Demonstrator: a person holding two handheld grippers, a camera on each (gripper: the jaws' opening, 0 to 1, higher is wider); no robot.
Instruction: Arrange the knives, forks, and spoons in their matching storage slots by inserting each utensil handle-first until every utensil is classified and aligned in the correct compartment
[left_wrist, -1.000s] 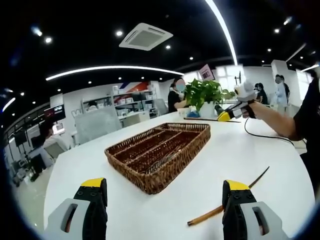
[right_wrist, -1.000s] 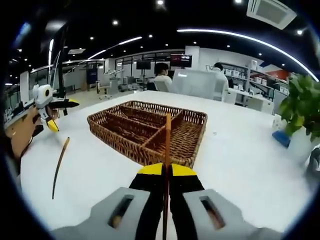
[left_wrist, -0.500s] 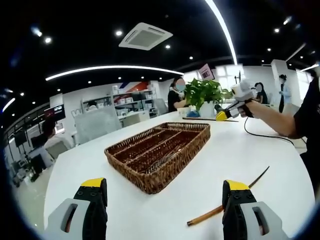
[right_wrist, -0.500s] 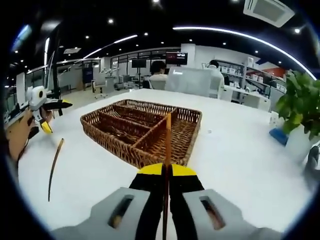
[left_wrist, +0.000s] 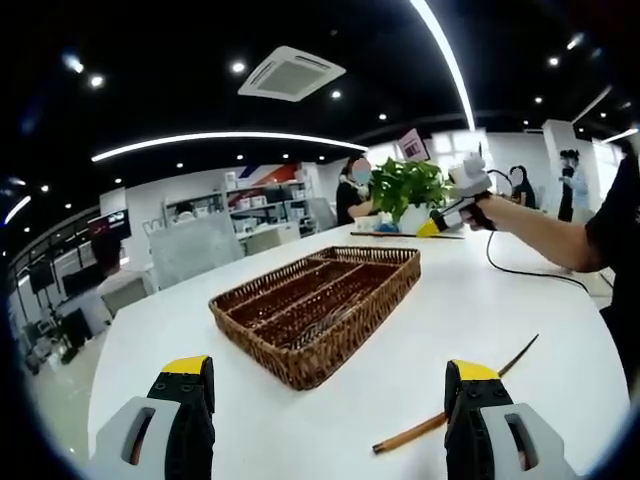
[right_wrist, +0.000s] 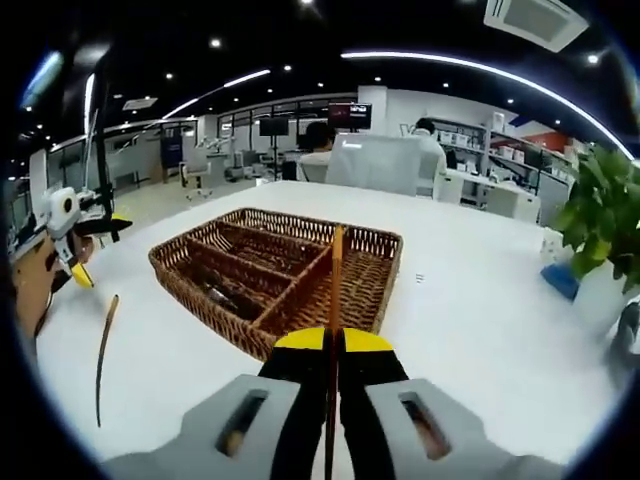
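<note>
A brown wicker tray (left_wrist: 318, 300) with long slots sits mid-table; it appears again in the right gripper view (right_wrist: 283, 275), just ahead of my right gripper (right_wrist: 335, 340). That gripper is shut on a thin wooden-handled utensil (right_wrist: 337, 270) that points forward over the tray's near rim. In the left gripper view, the right gripper (left_wrist: 445, 222) hovers beyond the tray's far end. My left gripper (left_wrist: 327, 400) stands open above the table with nothing between its jaws. A second wooden-handled utensil (left_wrist: 420, 428) with a dark thin tip lies on the table beside its right jaw, also seen as the loose utensil (right_wrist: 102, 345).
The white table (left_wrist: 500, 300) has open surface around the tray. A potted plant (left_wrist: 408, 190) stands at the far end, showing as green leaves (right_wrist: 600, 220) on the right. Dark utensils (left_wrist: 335, 316) lie in the tray's slots. People and office desks are in the background.
My right gripper has moved with its utensil across the tray's far end, leftward in the left gripper view. The left gripper and the loose utensil have stayed put.
</note>
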